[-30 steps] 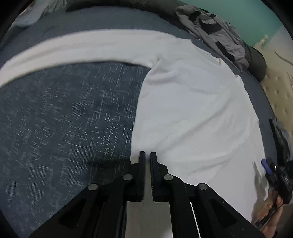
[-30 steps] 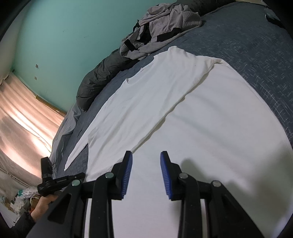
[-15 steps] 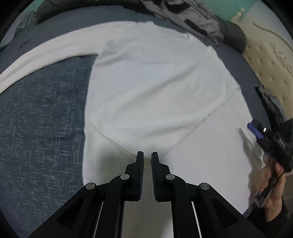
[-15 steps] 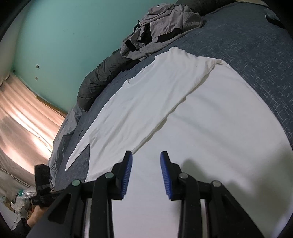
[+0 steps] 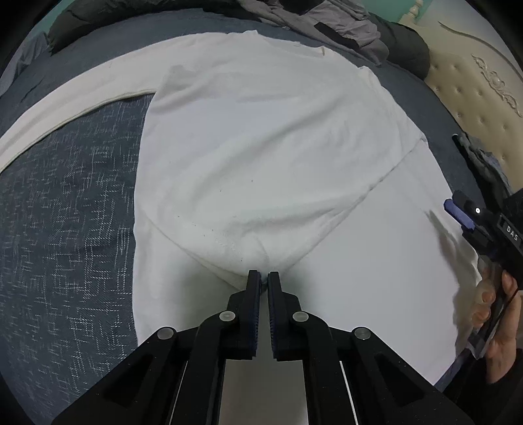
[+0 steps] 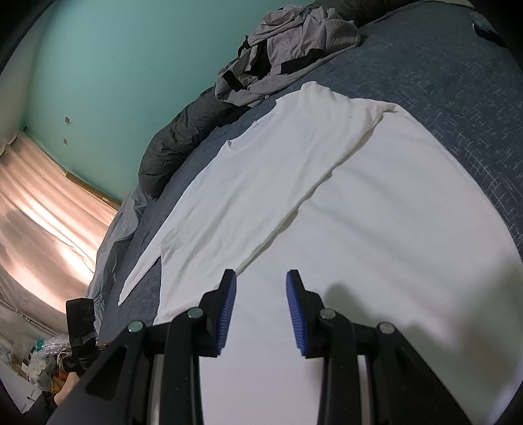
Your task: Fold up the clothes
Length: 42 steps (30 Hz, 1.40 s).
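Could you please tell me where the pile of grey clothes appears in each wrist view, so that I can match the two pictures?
Left wrist view: the grey clothes lie along the top edge, right of centre, beyond the white shirt.
Right wrist view: the grey clothes sit at upper centre, against the green wall.
Shared landmark: the white shirt's neckline, which lies near the pile.

Open blue bedspread [image 5: 72, 202] lies left of the white shirt [image 5: 268, 137], clear for passing. At the bed's far edge, a heap of grey clothes [image 6: 294, 42] and a dark rolled duvet [image 6: 183, 140] block the way.
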Motion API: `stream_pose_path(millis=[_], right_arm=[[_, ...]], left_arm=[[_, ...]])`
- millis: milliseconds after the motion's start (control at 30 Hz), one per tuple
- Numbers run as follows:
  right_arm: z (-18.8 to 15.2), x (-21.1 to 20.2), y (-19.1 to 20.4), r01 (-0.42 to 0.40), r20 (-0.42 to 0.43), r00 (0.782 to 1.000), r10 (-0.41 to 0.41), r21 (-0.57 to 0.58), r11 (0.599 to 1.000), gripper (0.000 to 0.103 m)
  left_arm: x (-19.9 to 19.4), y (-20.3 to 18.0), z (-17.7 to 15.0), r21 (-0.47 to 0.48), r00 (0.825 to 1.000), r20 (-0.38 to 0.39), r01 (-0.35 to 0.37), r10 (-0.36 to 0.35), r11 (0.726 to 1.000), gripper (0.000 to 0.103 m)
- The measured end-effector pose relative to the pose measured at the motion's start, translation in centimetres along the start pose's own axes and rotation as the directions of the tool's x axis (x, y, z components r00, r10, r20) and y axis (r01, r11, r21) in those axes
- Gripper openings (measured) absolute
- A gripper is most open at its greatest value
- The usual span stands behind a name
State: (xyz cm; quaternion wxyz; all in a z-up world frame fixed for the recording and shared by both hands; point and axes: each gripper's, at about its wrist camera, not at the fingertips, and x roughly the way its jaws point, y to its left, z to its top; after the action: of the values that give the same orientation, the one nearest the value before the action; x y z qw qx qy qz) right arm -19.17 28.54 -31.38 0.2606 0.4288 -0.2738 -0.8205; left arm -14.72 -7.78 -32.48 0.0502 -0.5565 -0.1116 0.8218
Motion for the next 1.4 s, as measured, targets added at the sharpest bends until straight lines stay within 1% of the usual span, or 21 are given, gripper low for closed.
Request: stream_pose_path(millis=[200,367,433,567,633,733,800,867,933,1033,1133,1233,1333,1367,1400], right_arm=[[0.1,0.1,0.0,-0.001,-0.001,1.000,0.001,0.004,1.000,0.031],[0.1,0.2,0.1,-0.002,-0.003,1.000,0.002,0.001,1.000,0.031],[0.1,0.2,0.1,-0.002,-0.002,1.000,0.002,0.001,1.000,0.031],[0.1,0.2,-0.1,-0.002,0.000,1.000,0.002,0.006,1.000,0.031],[0.2,0.1,-0.1,-0.003,0.001,1.000,0.003,0.006,1.000,0.031],[0.2,0.2,0.0,-0.003,0.003,1.000,0.003,0.003,1.000,0.031],[0.0,0.2,0.0,0.001,-0.001,1.000,-0.001,0.003,1.000,0.031],[-0.1,0.3,-0.1,0.004,-0.004,1.000,-0.004,0.004,1.000,0.031],[-0.1,0.3,-0.2,0.006,-0.004,1.000,-0.006,0.006,1.000,0.031],[0.1,0.2,-0.3,0.005,-0.002,1.000,-0.005,0.010,1.000,0.031],[0.2,0.3,-0.4,0.003,-0.002,1.000,-0.003,0.014,1.000,0.031],[0.3,0.3,-0.4,0.003,-0.007,1.000,-0.003,0.010,1.000,0.031],[0.4,0.0,-0.3,0.006,-0.004,1.000,-0.006,0.008,1.000,0.031],[0.5,0.0,-0.3,0.006,-0.003,1.000,-0.005,0.009,1.000,0.031],[0.6,-0.1,-0.3,0.006,0.001,1.000,-0.006,0.011,1.000,0.031]], left_arm=[[-0.7,0.9,-0.7,-0.020,0.999,-0.016,0.029,-0.029,0.999,0.004],[0.1,1.2,-1.1,-0.036,0.998,-0.048,0.034,-0.036,0.999,0.004],[0.1,1.0,-1.2,-0.027,0.998,-0.055,0.026,-0.028,0.999,0.005],[-0.8,0.6,-1.1,-0.005,0.998,-0.061,-0.013,0.013,1.000,0.005],[-1.8,0.6,-1.0,-0.008,0.999,-0.043,-0.016,0.016,1.000,0.005],[-3.1,0.7,-0.2,-0.019,1.000,0.013,-0.015,0.015,1.000,0.006],[-2.8,0.7,0.7,-0.028,0.999,0.036,-0.009,0.010,1.000,0.008],[-2.0,0.7,1.5,-0.047,0.999,0.048,0.013,-0.011,0.999,0.008],[-1.4,0.8,0.7,-0.061,0.999,0.034,0.016,-0.014,0.998,0.008],[0.5,-0.5,0.1,-0.049,1.000,-0.008,-0.007,0.007,0.999,0.008],[0.8,-0.5,-0.7,-0.065,1.000,-0.012,0.005,-0.006,0.998,0.008],[-0.2,-0.1,-0.6,-0.102,1.000,0.017,0.025,-0.024,0.994,0.008],[-1.6,-0.3,0.2,-0.112,0.997,0.069,0.044,-0.036,0.993,0.009],[-1.9,-0.5,0.5,-0.111,0.996,0.084,0.049,-0.040,0.993,0.012],[-2.0,-0.6,0.8,-0.108,0.994,0.097,0.054,-0.043,0.993,0.017]])
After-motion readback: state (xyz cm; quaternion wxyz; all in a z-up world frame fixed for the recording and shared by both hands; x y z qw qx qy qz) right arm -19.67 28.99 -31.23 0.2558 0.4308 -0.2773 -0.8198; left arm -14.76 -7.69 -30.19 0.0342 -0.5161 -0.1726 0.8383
